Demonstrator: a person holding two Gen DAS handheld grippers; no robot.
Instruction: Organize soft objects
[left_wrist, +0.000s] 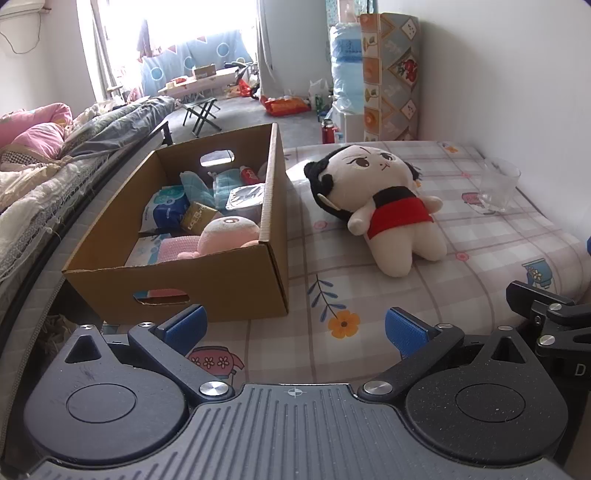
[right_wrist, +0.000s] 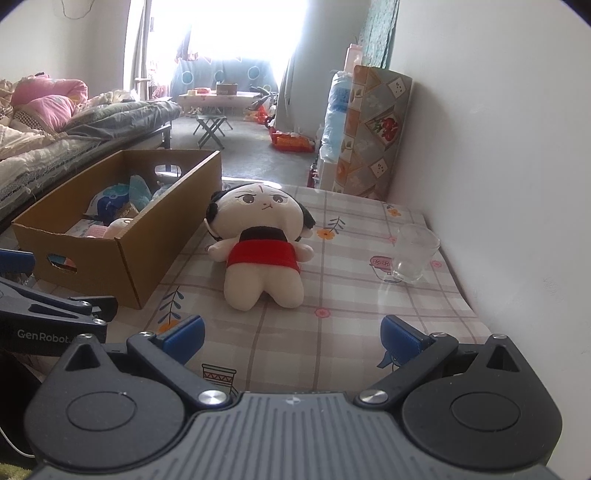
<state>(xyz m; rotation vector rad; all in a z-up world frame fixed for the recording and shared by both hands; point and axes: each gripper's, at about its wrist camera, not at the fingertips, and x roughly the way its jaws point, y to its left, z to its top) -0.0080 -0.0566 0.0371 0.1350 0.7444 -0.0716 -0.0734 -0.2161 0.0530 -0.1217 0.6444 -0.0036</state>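
Plush doll awaits boxing on the checked desk cloth.

Left wrist view: left gripper (left_wrist: 294, 330), pads apart, faces the brown cardboard box (left_wrist: 177, 284) of soft things. Right wrist view: right gripper (right_wrist: 292, 332), spread and empty, likely must reach for the cream, red-skirted plush doll (right_wrist: 260, 243) just beside the box.
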